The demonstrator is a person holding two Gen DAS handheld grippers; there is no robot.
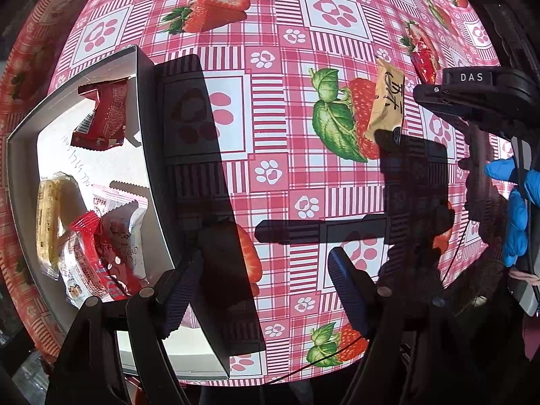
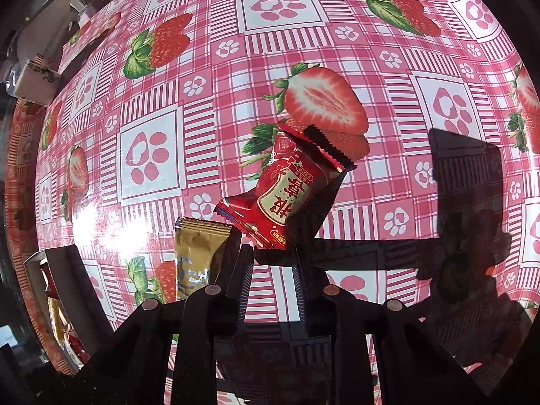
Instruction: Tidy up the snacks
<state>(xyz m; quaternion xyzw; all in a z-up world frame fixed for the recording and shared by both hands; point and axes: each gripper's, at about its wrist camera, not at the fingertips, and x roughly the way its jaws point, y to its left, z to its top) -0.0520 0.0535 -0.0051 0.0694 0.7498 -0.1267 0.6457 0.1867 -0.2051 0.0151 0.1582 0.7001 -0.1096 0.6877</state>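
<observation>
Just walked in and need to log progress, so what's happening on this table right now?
A person is sorting wrapped snacks into a white box using two handheld tools. The right tool is shut on one end of a red snack packet. A gold packet lies on the strawberry tablecloth just beside it. The left tool is open and holds nothing, next to the box, which already contains several packets.

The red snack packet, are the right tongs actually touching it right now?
Touching. The right wrist view shows the right tongs closed on the lower edge of the red snack packet, which hangs tilted between them.
</observation>
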